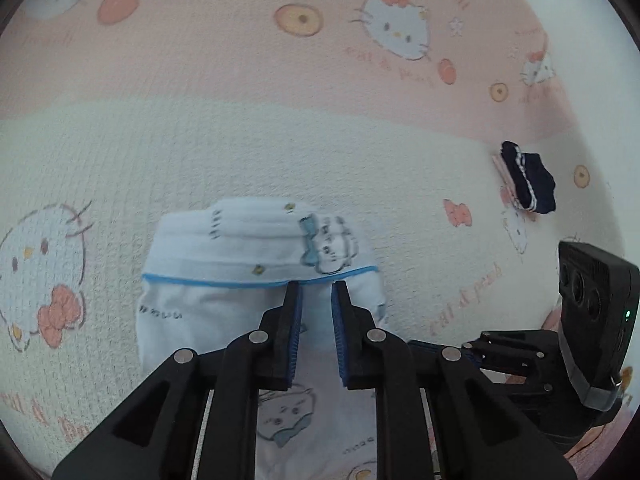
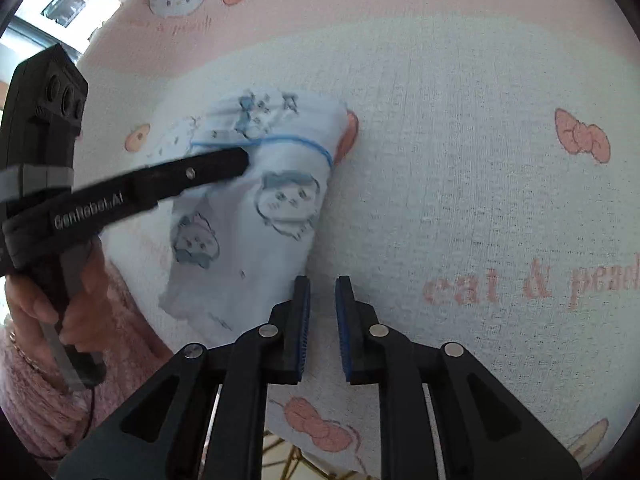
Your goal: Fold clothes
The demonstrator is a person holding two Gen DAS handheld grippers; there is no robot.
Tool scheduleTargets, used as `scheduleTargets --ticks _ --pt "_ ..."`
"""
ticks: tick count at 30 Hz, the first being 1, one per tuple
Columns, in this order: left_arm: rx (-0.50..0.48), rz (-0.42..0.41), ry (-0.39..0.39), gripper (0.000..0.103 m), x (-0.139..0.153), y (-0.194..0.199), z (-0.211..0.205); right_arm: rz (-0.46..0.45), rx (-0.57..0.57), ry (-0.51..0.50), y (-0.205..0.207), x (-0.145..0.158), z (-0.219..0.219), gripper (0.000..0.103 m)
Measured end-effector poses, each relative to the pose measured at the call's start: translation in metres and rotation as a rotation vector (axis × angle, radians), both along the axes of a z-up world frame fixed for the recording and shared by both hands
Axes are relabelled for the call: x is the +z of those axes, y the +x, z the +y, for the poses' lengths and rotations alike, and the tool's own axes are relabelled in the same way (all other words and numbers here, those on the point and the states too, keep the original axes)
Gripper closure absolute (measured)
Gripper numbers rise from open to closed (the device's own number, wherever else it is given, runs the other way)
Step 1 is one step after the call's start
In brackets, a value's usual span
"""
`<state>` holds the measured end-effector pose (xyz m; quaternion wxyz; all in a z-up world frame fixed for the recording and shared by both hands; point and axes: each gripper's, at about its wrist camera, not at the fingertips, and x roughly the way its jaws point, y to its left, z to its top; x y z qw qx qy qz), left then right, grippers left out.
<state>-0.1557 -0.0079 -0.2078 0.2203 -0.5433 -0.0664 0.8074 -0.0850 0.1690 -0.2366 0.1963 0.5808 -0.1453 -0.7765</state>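
A light blue garment (image 1: 256, 248) with cartoon prints and a blue trim line lies folded on the bed sheet. My left gripper (image 1: 317, 290) hovers over its near half, jaws slightly apart, with cloth showing below the gap. In the right wrist view the same garment (image 2: 276, 208) lies left of centre, and my left gripper (image 2: 240, 162) reaches across its upper part. My right gripper (image 2: 322, 284) is open over bare sheet, just off the garment's near right edge, with nothing between its fingers.
A pink and cream cartoon-cat bed sheet (image 1: 280, 148) covers the whole surface. A small dark navy folded item (image 1: 530, 178) rests on a pink piece at the far right. A hand in a fuzzy pink sleeve (image 2: 48, 380) holds the left gripper's handle. The right gripper's camera housing (image 1: 596, 312) shows at right.
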Motion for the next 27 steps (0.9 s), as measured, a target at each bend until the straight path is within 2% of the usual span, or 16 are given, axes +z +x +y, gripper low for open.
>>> scheduleTargets --ticks 3,6,10,16,21,25,27 --pt "-0.035 0.005 0.01 0.086 0.002 -0.003 0.015 0.033 0.009 0.031 -0.005 0.003 -0.012 0.089" --pt "-0.044 -0.034 0.003 0.086 -0.009 -0.003 0.014 0.065 -0.043 0.03 -0.003 0.007 -0.001 0.089" --pt "0.008 -0.081 0.071 0.084 -0.022 -0.004 0.004 0.015 -0.032 -0.015 -0.006 -0.006 -0.008 0.083" --pt "0.019 -0.046 0.022 0.084 -0.025 -0.002 0.011 -0.076 -0.019 -0.096 -0.012 -0.026 -0.018 0.085" --pt "0.056 -0.081 0.082 0.09 -0.033 -0.011 0.005 -0.083 0.005 -0.089 0.001 -0.022 -0.021 0.092" --pt "0.124 -0.104 0.174 0.09 -0.032 -0.008 -0.006 -0.084 0.029 -0.075 0.011 -0.019 -0.025 0.092" --pt "0.184 -0.103 0.227 0.09 -0.02 -0.003 -0.02 -0.084 0.042 -0.069 0.016 -0.017 -0.027 0.09"
